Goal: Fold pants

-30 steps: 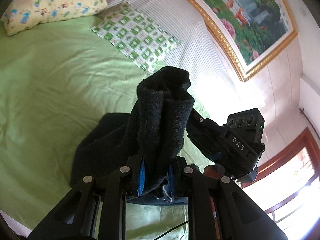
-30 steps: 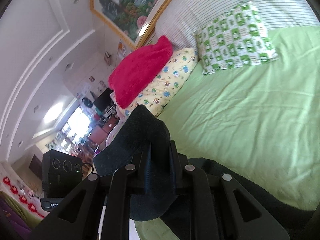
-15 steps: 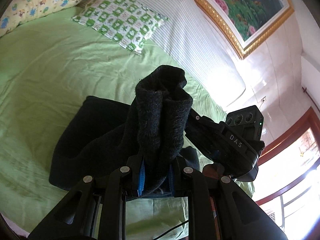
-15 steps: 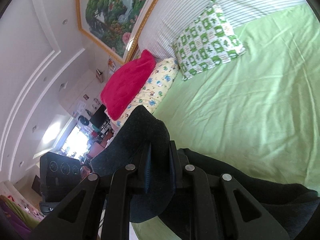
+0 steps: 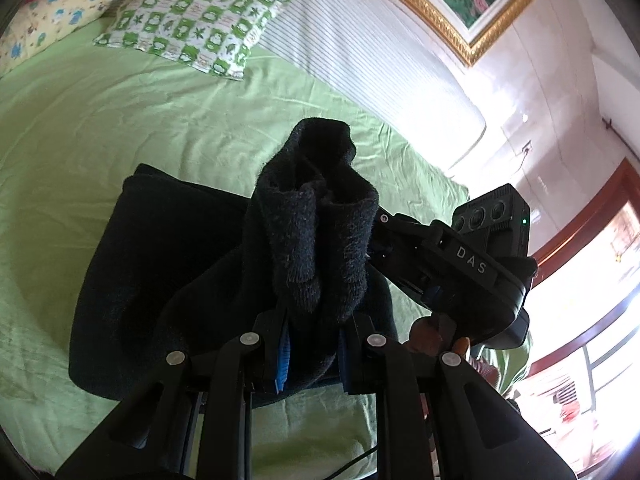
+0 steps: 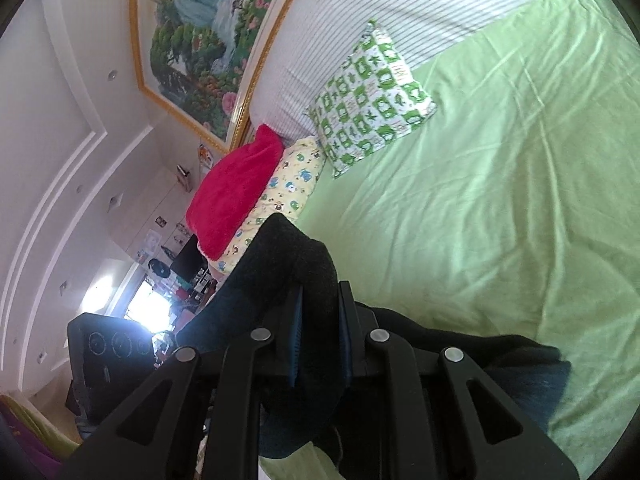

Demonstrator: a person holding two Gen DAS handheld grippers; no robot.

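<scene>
Pants [image 5: 168,280]: dark, fuzzy fabric, spread partly flat on the green bed sheet [image 5: 100,120], one bunched end lifted and pinched in both claws. Left claw [image 5: 314,344] closed on a thick upright wad of the fabric, blue finger pads [image 5: 283,356] just showing at either side, fingertips themselves buried in cloth. Right claw [image 6: 320,344] likewise clamped on a fold that rises above the fingers and droops toward the left of the right wrist view; pads mostly covered, only thin blue edges visible. Right claw [image 5: 472,268] also seen from the left wrist view as a black housing marked "DAS" just beside the lifted wad, its fingers hidden behind the fabric. Hand under that housing barely visible, too dark to make out. Lower edge of the pants cut off by the claw frames in both views; far end [image 6: 532,368] lying flat on the sheet at the right in the right wrist view. Green-checked pillow [image 5: 192,32] at the head of the bed against a striped white bolster [image 5: 360,48], well apart from the pants. Yellow cartoon pillow [image 6: 288,184] and red cushion [image 6: 236,192] beside it. Framed landscape painting [image 6: 200,40] on the wall, cropped in both views. Window area blown out by glare, details unreadable
</scene>
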